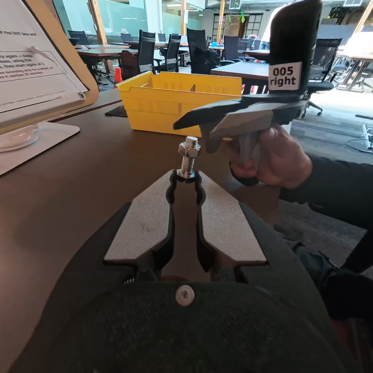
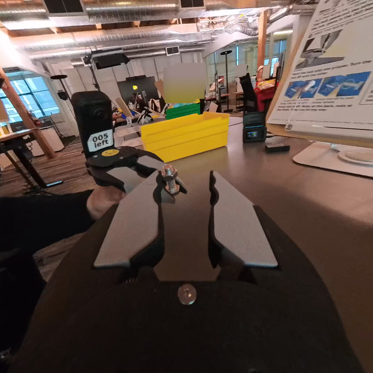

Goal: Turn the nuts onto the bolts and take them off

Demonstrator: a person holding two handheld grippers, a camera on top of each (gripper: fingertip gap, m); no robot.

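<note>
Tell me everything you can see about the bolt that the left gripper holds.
The bolt is shiny silver metal with a threaded shaft. It stands upright above the dark table, its hexagonal head clamped at the bottom between the tips of the left gripper. A hexagonal nut sits high on the shaft, just below the flat top end. The right gripper is open close beside it and does not hold it.
</note>
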